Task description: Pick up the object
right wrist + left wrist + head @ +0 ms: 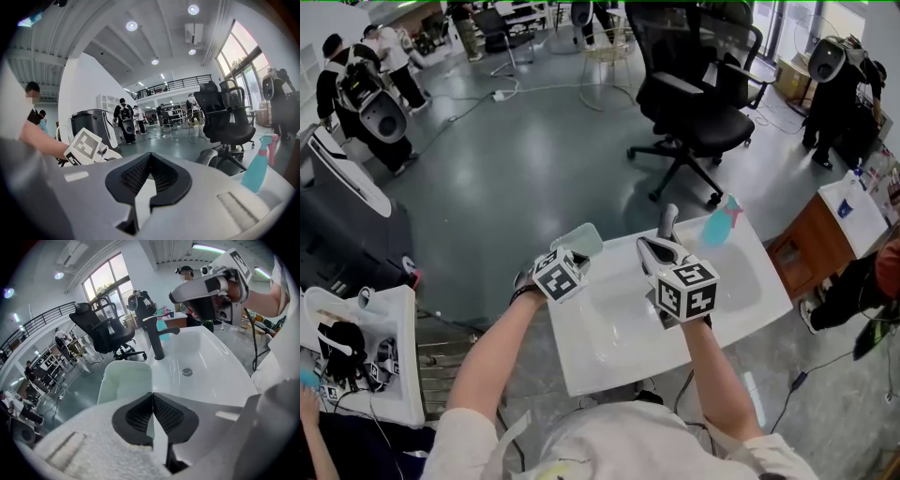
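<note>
A pale green translucent cup [579,239] hangs over the back left corner of the white sink [741,305]. My left gripper [574,256] is shut on its rim. In the left gripper view the cup [124,380] stands just beyond the closed pads [140,414], and its thin wall is pinched between them. My right gripper [656,248] hovers over the basin beside the dark faucet [669,219]. Its jaws are shut with nothing between them. From the left gripper view, the right gripper [177,293] is raised above the faucet [156,336].
A teal spray bottle [721,223] stands at the sink's back right corner. A black office chair [694,103] is on the floor behind the sink. A second white sink [405,375] with gear on it lies to my left. A wooden cabinet [811,246] is at the right. People stand farther off.
</note>
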Action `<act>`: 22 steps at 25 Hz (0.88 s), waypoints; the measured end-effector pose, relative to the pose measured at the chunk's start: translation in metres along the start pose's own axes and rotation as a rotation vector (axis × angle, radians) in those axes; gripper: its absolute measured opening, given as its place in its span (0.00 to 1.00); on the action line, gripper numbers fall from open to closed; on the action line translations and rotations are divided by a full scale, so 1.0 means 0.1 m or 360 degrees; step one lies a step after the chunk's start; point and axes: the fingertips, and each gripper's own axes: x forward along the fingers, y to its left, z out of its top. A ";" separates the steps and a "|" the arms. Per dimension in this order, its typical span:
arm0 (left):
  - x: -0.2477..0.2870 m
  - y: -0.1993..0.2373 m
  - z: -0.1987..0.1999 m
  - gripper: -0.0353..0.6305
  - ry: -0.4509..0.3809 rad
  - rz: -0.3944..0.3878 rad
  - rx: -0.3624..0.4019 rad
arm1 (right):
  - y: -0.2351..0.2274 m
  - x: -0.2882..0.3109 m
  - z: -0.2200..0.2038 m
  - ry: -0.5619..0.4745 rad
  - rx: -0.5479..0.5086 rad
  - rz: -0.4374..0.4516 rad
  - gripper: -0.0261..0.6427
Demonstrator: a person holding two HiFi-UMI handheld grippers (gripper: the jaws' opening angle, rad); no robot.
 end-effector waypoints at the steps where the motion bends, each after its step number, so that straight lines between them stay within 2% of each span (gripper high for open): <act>1: -0.04 0.02 0.03 0.07 -0.0017 0.0020 -0.0013 | 0.00 0.01 0.03 -0.0006 -0.0008 0.0007 0.04; 6: -0.26 0.14 0.21 0.07 -0.0118 0.0150 -0.0062 | -0.01 0.04 0.18 -0.0035 -0.0040 0.0047 0.04; 22: -0.93 0.44 0.55 0.06 -0.0437 0.0510 -0.0325 | -0.07 0.06 0.56 -0.0129 -0.0100 0.0120 0.04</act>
